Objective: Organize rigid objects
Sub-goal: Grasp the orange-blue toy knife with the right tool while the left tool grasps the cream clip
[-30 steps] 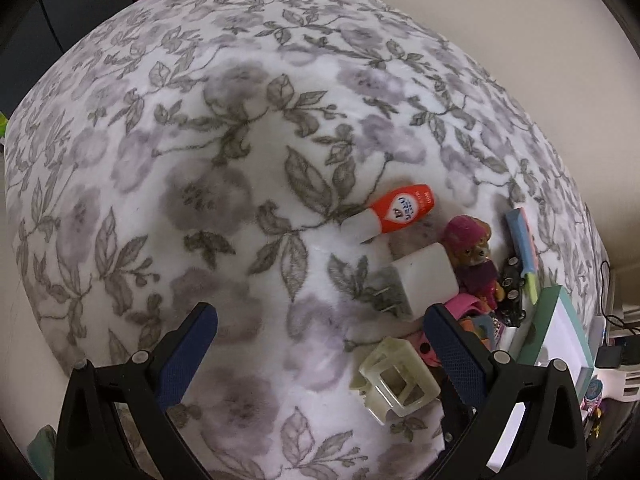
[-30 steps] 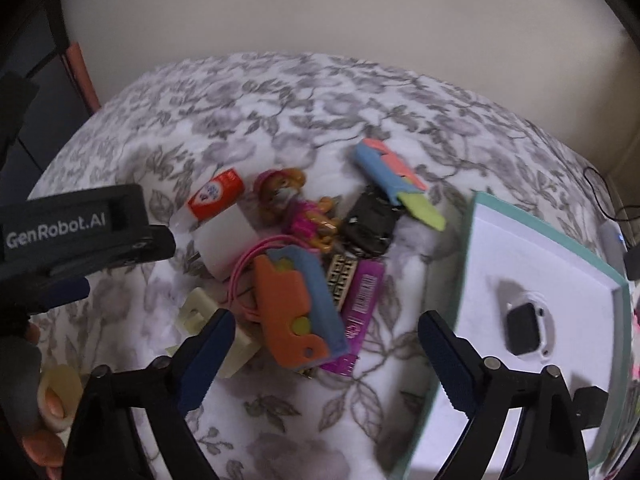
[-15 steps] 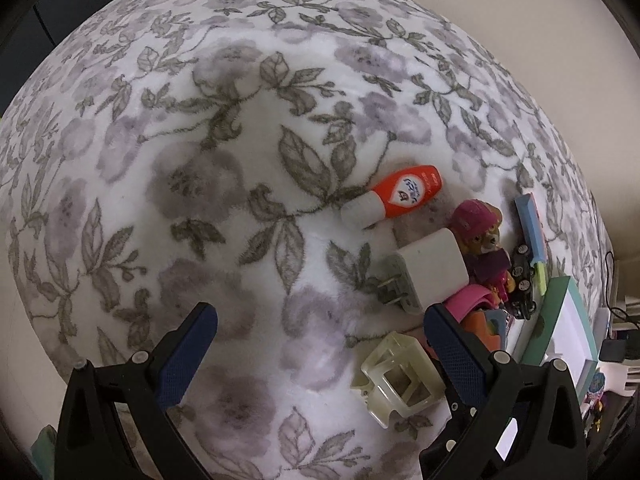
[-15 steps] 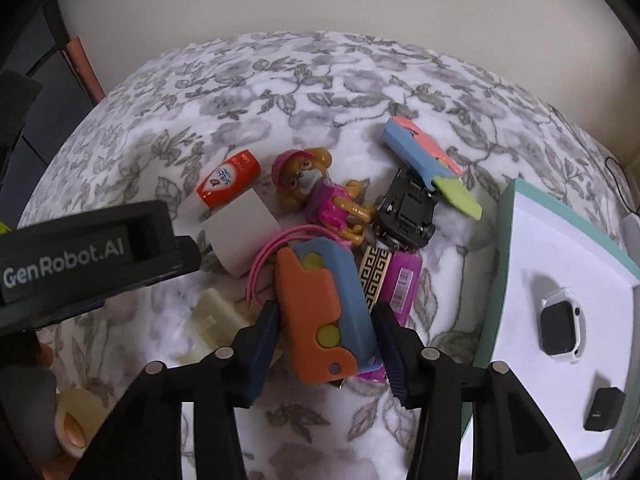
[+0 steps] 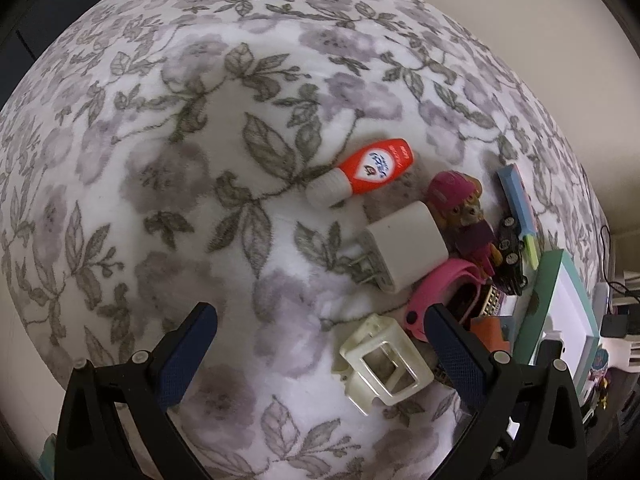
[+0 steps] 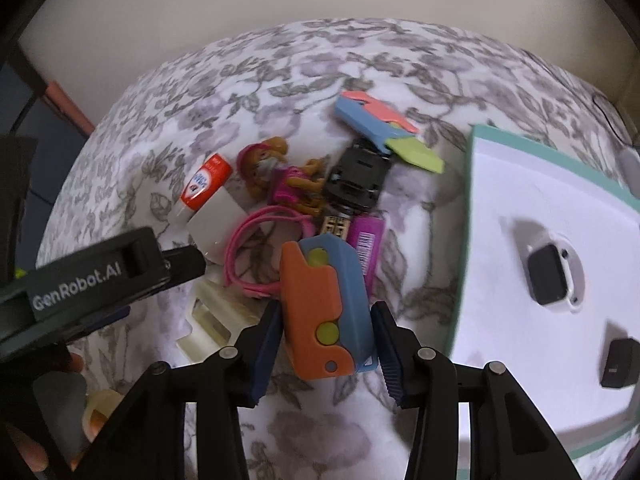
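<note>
The orange-and-blue toy sits clamped between the jaws of the right gripper, which have just closed on it at the near edge of the pile on the floral blanket. The left gripper hangs spread wide and empty over the cloth. A smartwatch and small black block lie in the teal-rimmed tray; bottle, charger, figurine and others apparently remain to be sorted.

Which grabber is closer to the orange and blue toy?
Right. The right gripper is clamped on the orange and blue toy; the left gripper hangs open beside it, over the white clip.
</note>
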A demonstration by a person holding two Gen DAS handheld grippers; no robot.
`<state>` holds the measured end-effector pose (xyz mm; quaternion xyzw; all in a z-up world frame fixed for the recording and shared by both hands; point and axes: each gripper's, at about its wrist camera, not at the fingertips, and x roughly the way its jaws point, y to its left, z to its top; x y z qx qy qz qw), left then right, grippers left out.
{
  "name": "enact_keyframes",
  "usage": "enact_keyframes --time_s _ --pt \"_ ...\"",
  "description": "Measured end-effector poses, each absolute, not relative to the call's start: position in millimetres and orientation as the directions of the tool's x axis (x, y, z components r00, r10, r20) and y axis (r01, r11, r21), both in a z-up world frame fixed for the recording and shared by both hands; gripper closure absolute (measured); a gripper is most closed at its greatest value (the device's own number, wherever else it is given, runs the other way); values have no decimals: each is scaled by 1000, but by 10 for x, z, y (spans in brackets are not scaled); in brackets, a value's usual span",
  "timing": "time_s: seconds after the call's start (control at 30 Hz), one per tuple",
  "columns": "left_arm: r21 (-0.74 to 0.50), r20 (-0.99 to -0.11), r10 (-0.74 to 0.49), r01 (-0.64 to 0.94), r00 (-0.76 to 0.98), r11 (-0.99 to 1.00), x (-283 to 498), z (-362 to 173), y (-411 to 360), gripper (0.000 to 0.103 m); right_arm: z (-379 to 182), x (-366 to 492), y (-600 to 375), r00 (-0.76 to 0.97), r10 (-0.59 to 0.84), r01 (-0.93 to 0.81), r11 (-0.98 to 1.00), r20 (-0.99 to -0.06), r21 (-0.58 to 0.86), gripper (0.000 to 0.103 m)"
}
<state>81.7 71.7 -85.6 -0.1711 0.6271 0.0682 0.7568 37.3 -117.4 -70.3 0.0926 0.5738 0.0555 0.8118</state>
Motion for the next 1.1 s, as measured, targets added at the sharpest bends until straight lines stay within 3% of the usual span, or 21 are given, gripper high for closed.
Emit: enact_keyframes --time_s 0.67,0.77,0.93,1.0,1.1 --pt "-172 -975 -140 -191 171 967 848 -912 143 2 -664 321 -1593 328 250 139 941 -911 309 58" --pt "-183 -975 -156 -179 157 967 849 -942 128 13 -664 318 -1593 329 254 144 938 -910 314 58" --pt "-236 -968 -218 -156 126 959 824 -1055 39 44 -669 314 -1592 331 258 152 935 -908 321 58" --pt "-264 -961 -248 -154 120 952 808 -1096 7 50 -672 315 -1582 330 255 149 937 -909 317 58" --pt "-261 -962 -245 -142 122 955 796 -1114 -16 51 -676 313 -1586 328 255 149 937 -910 316 58"
